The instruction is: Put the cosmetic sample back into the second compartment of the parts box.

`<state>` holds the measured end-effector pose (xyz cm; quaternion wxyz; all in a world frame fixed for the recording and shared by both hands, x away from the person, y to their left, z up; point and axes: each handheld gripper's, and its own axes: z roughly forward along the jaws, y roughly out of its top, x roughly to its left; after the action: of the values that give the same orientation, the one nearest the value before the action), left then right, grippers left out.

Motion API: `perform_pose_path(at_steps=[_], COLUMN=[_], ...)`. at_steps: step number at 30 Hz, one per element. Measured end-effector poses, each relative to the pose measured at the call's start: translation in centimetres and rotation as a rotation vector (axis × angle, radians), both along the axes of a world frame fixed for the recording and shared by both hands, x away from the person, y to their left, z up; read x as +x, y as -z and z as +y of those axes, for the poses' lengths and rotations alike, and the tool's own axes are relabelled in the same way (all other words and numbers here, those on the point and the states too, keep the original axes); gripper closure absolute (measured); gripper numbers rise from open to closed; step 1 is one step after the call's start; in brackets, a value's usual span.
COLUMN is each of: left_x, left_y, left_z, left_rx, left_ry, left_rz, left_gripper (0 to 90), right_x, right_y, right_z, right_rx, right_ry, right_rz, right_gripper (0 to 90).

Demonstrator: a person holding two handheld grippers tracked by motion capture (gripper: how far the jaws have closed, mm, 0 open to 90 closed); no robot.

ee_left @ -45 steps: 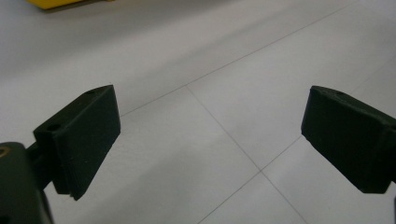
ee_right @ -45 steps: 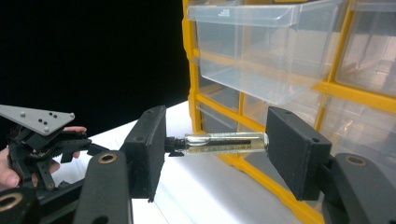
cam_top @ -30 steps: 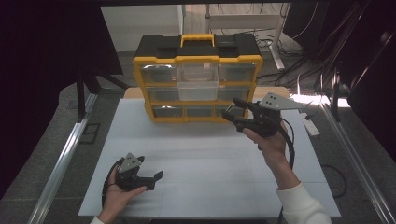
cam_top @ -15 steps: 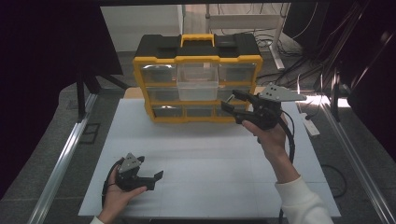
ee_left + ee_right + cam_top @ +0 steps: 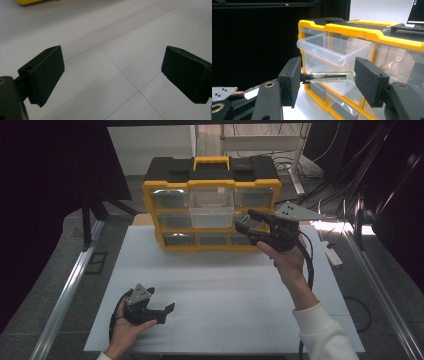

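- The right gripper view shows a small glass vial clamped end to end between the right gripper's two pads; the high view is too coarse to make the vial out.
- In the high view the right gripper is held up in the air at the right front of the yellow organizer, with the hand below and behind it.
- The vial lies level, its long axis running straight across from pad to pad. Its dark cap presses the pad at the left of that view, its rounded glass end the pad at the right.
- The vial hangs just in front of the clear drawer, which is pulled out from the organizer's top row. It sits below the drawer's open rim, against its front wall as seen; whether it touches the wall I cannot tell.
- The high view places that drawer in the middle of the top row, jutting over the rows beneath; the drawers beside it are pushed in.
- The left gripper rests low on the white mat near the front left corner, well apart from the organizer.
- The left gripper view shows its jaws standing wide apart, released, with bare mat between them.
- Open mat stretches between the two grippers and along the organizer's front edge.
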<state>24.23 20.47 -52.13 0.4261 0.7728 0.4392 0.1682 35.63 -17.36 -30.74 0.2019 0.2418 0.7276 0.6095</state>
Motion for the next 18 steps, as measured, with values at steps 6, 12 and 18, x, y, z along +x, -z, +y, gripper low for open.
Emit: perform_pose_path(at_steps=[6,12,18], left_x=[0.0,0.0,0.0], left_y=[0.0,0.0,0.0], left_z=[0.0,0.0,0.0], left_rx=[0.000,-0.002,-0.002], left_ry=[-0.001,-0.003,-0.004], left_rz=[0.000,-0.001,-0.004], left_gripper=[5.0,5.0,4.9], right_x=[0.6,1.2,1.9], right_y=[-0.5,-1.1,-1.3], right_z=[0.3,0.6,1.1], right_rx=[0.002,-0.003,-0.001], right_ry=[0.014,0.028,0.036], right_rz=[-0.010,-0.012,-0.008], right_gripper=[40.5,40.5,40.5])
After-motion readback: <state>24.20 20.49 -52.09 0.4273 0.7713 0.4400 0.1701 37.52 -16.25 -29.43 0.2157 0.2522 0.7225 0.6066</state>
